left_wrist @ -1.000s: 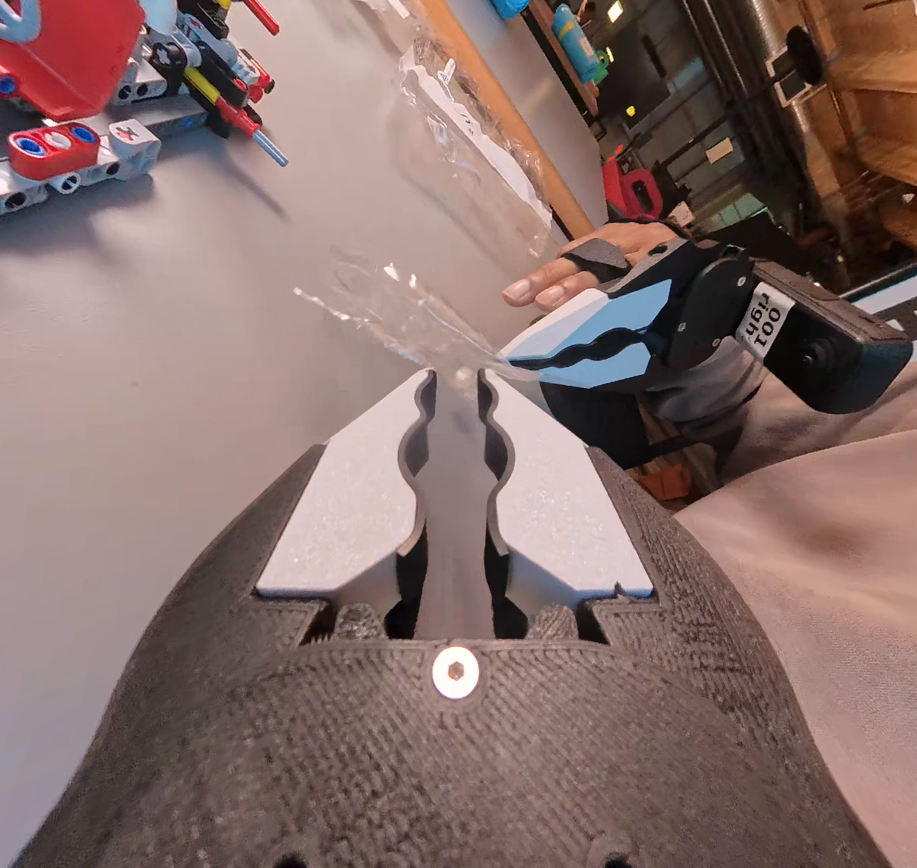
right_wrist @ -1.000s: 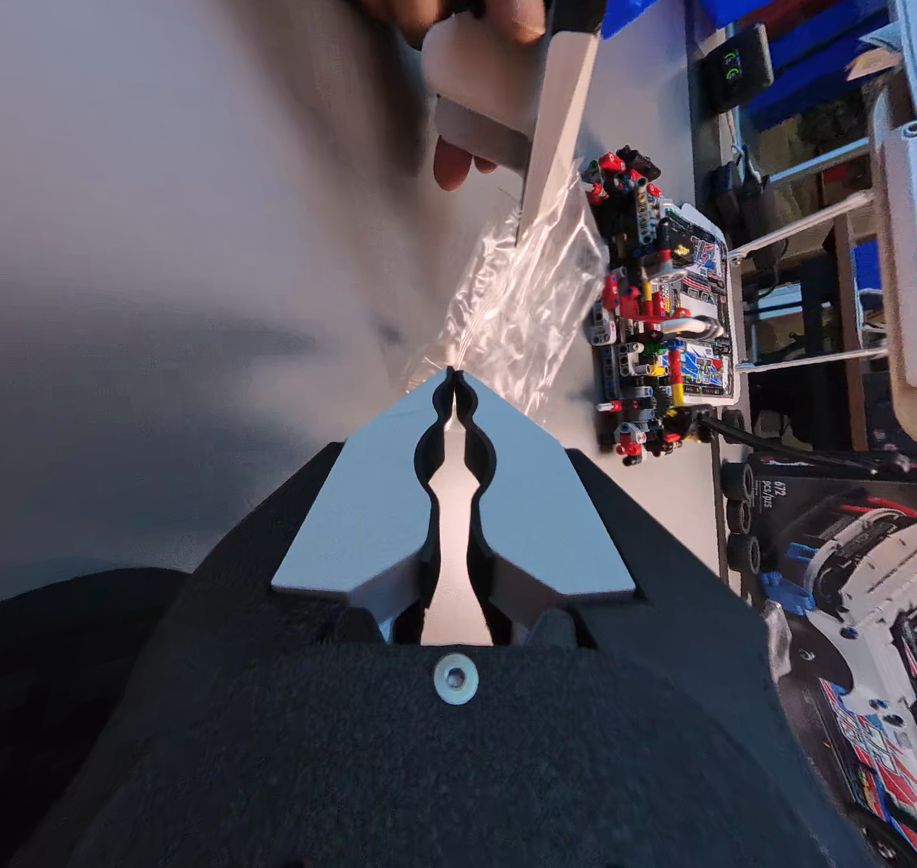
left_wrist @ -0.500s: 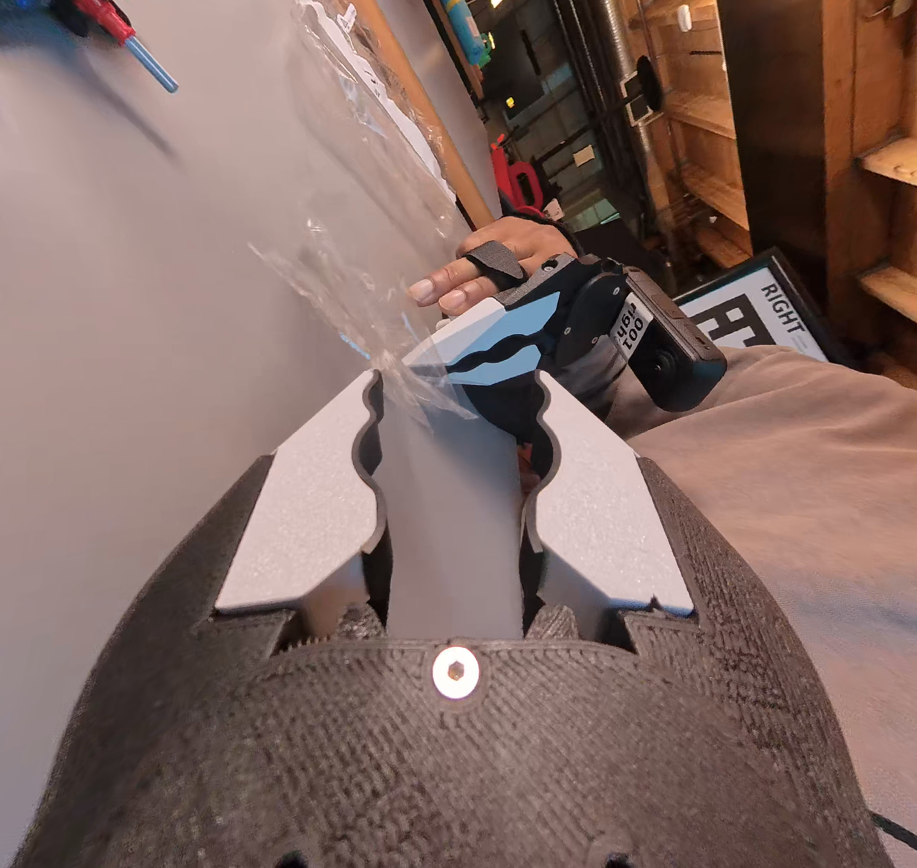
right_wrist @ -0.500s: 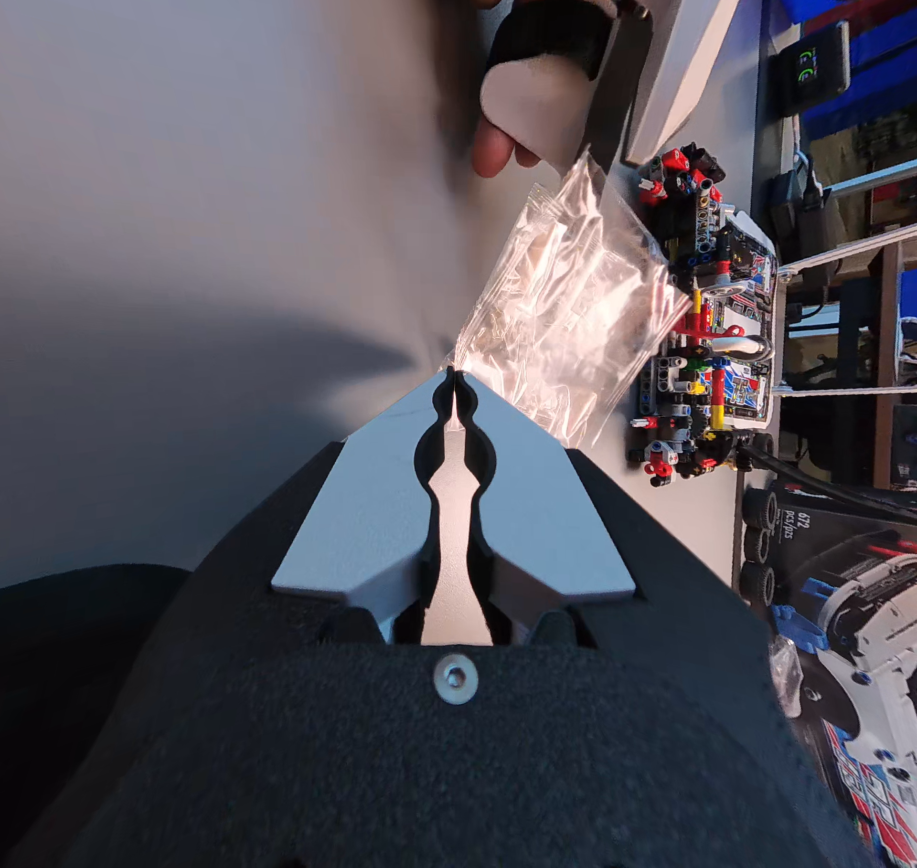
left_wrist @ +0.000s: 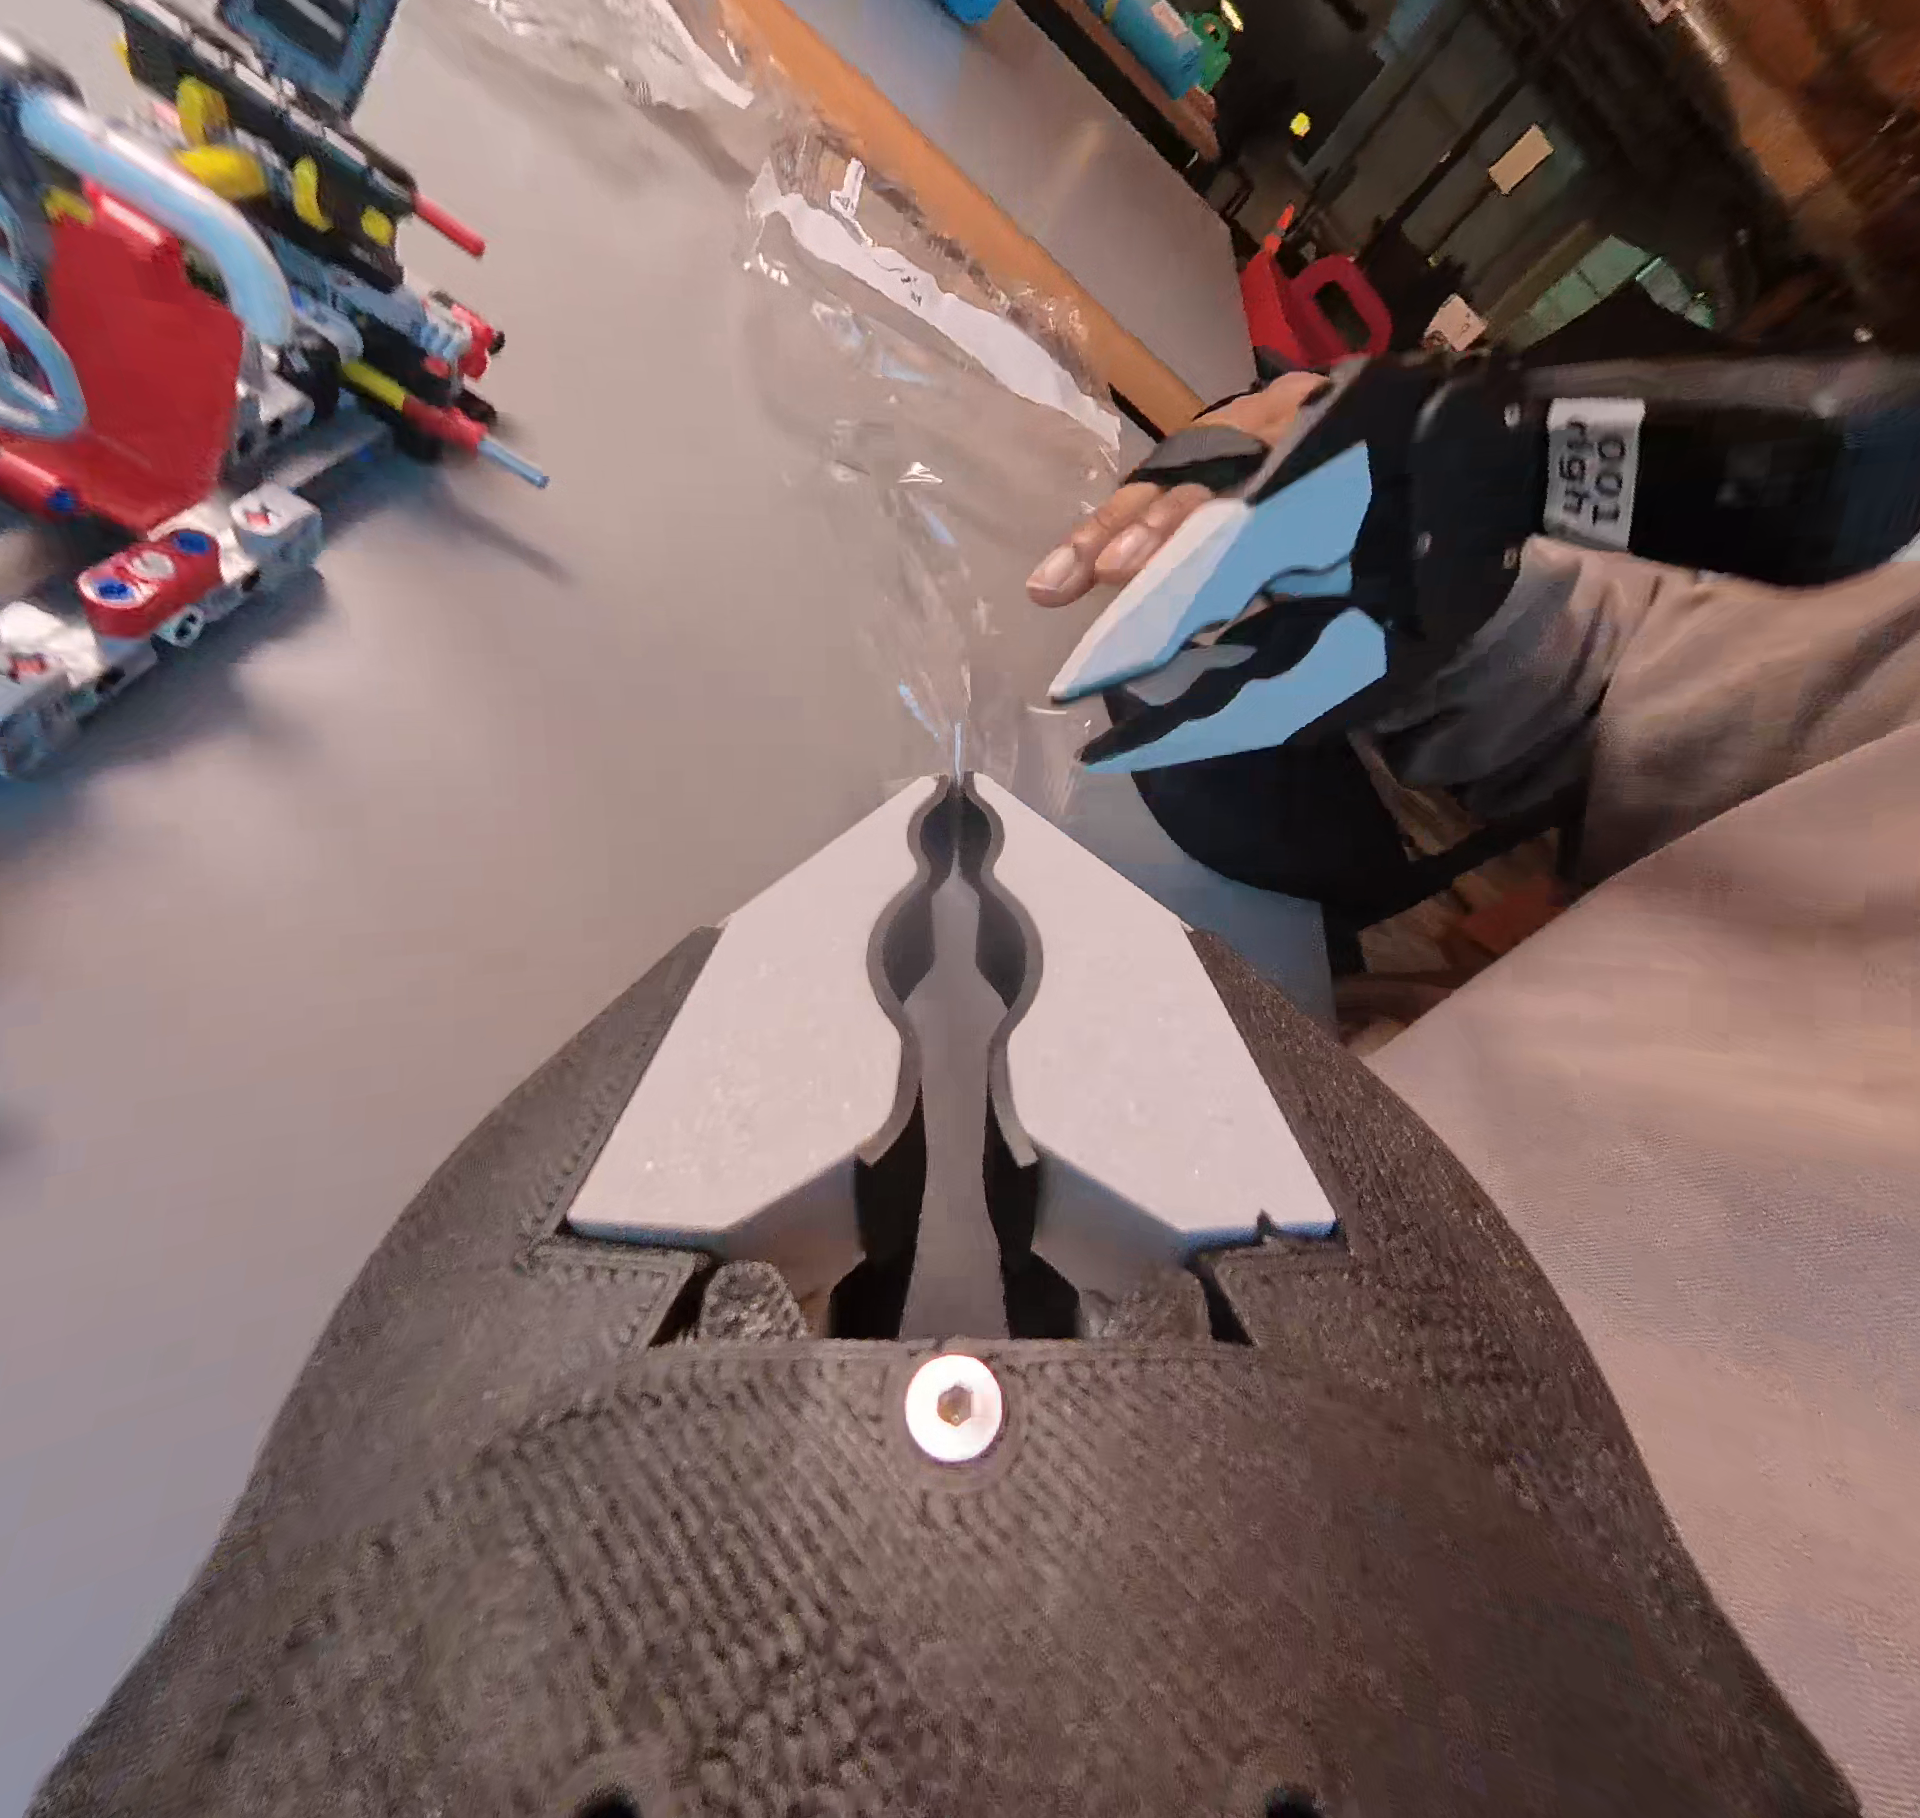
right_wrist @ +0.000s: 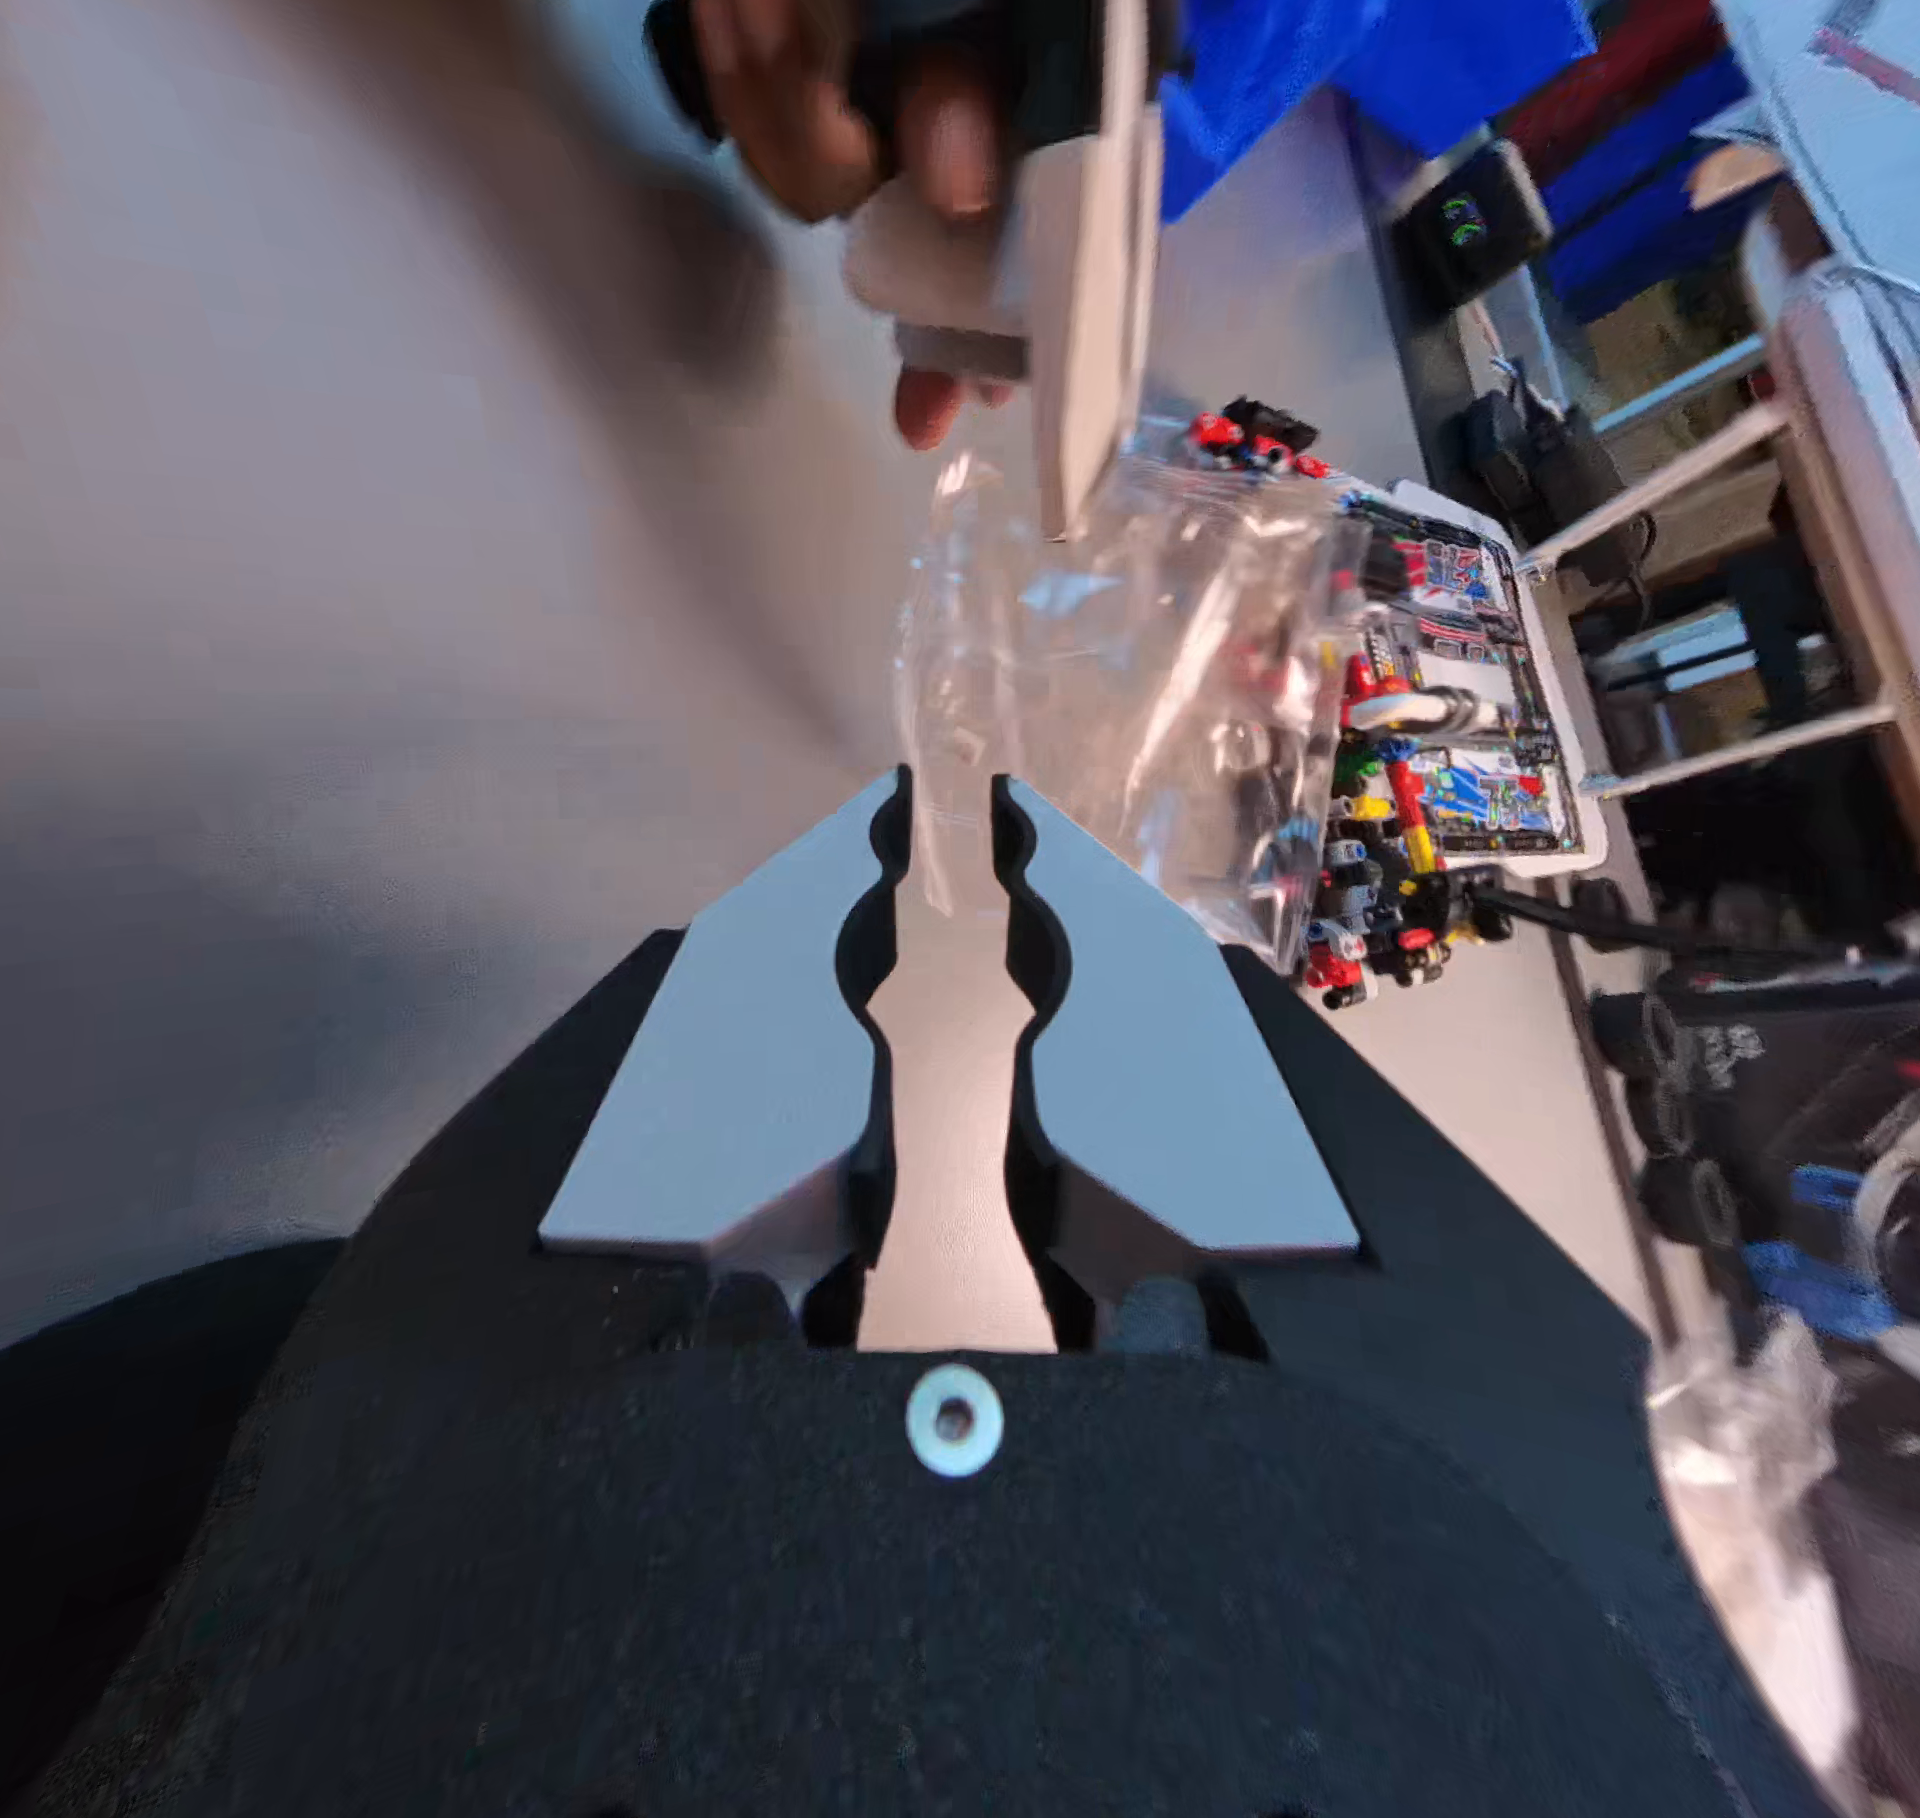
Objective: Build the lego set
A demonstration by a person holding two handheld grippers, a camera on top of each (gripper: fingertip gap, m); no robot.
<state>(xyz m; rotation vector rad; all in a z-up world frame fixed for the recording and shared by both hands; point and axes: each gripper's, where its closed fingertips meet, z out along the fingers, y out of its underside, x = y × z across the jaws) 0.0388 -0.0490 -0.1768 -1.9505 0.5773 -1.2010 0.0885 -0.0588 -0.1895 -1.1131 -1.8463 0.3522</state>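
A clear plastic bag (left_wrist: 940, 563) hangs between my two grippers above the grey table (left_wrist: 520, 833). My left gripper (left_wrist: 956, 781) is shut on one edge of the bag. In the right wrist view it (right_wrist: 1070, 511) shows from above, pinching the top of the bag (right_wrist: 1143, 688). My right gripper (right_wrist: 948, 781) is open. The bag's edge lies between its pads, but they do not press on it. It also shows open in the left wrist view (left_wrist: 1070, 729). The partly built lego car (left_wrist: 156, 334) stands on the table to the left and also shows in the right wrist view (right_wrist: 1444, 729).
More clear bags (left_wrist: 914, 282) lie along the table's wooden far edge (left_wrist: 935, 168). The set's box (right_wrist: 1766, 1093) and another bag (right_wrist: 1745, 1436) lie at the right. A black device (right_wrist: 1465, 220) and blue cloth (right_wrist: 1351, 23) lie beyond the car. Some 6 cm of space lies between my two pairs of fingers.
My left gripper opened wide, then shut on the bag's edge. My right gripper, which was shut on the bag, has opened and let go of it.
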